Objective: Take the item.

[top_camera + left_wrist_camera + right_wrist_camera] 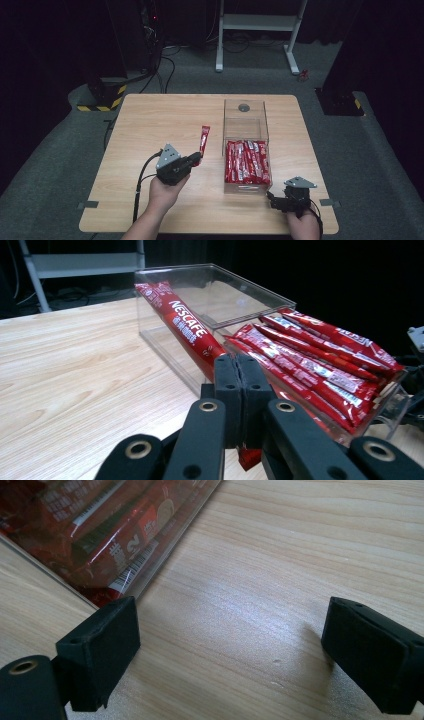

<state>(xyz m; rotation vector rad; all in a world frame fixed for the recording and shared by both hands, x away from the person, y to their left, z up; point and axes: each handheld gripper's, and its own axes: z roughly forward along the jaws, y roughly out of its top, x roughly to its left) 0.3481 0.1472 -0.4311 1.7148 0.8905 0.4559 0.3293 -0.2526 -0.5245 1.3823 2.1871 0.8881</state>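
While the left gripper (pixel 241 371) was clamped on one red coffee stick (pixel 182 326) beside the clear box (pixel 245 114), lifting it over the wall seemed wise; the right gripper (pixel 230 650) stood apart.

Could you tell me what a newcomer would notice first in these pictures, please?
The red sachets stand out most, packed side by side in the near end of a clear box on the table's right half. Next comes the single sachet clamped by its end in the left tongs, just left of the box. The right tongs rest wide open on the table by the box's near right corner.
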